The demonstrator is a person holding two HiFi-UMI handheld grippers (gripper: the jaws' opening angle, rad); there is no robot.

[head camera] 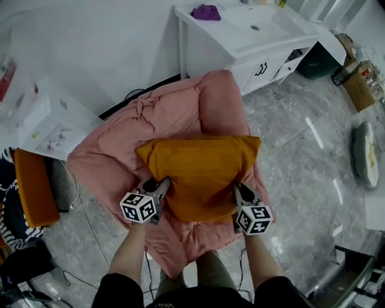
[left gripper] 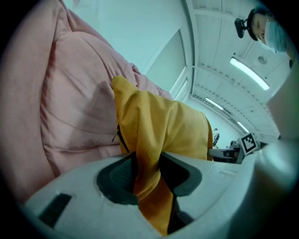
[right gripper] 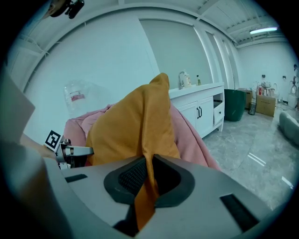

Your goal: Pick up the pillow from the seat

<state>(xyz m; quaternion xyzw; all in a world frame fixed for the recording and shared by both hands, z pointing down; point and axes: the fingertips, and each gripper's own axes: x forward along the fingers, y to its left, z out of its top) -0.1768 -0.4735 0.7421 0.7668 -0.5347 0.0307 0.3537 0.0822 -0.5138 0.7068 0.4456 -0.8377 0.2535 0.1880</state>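
Observation:
An orange-yellow pillow (head camera: 201,171) lies on the pink padded seat (head camera: 174,114). My left gripper (head camera: 162,187) is shut on the pillow's near left corner, with a fold of the pillow (left gripper: 148,163) pinched between its dark pads. My right gripper (head camera: 239,191) is shut on the near right corner, and a thin edge of the pillow (right gripper: 148,184) is clamped between its pads. The pillow's underside is hidden against the seat.
A white cabinet (head camera: 258,48) with a sink and a purple cloth (head camera: 206,12) stands behind the seat. An orange stool (head camera: 33,186) and a white box (head camera: 51,126) are at the left. Grey tiled floor (head camera: 307,174) spreads to the right, with a green bin (right gripper: 233,105) beyond.

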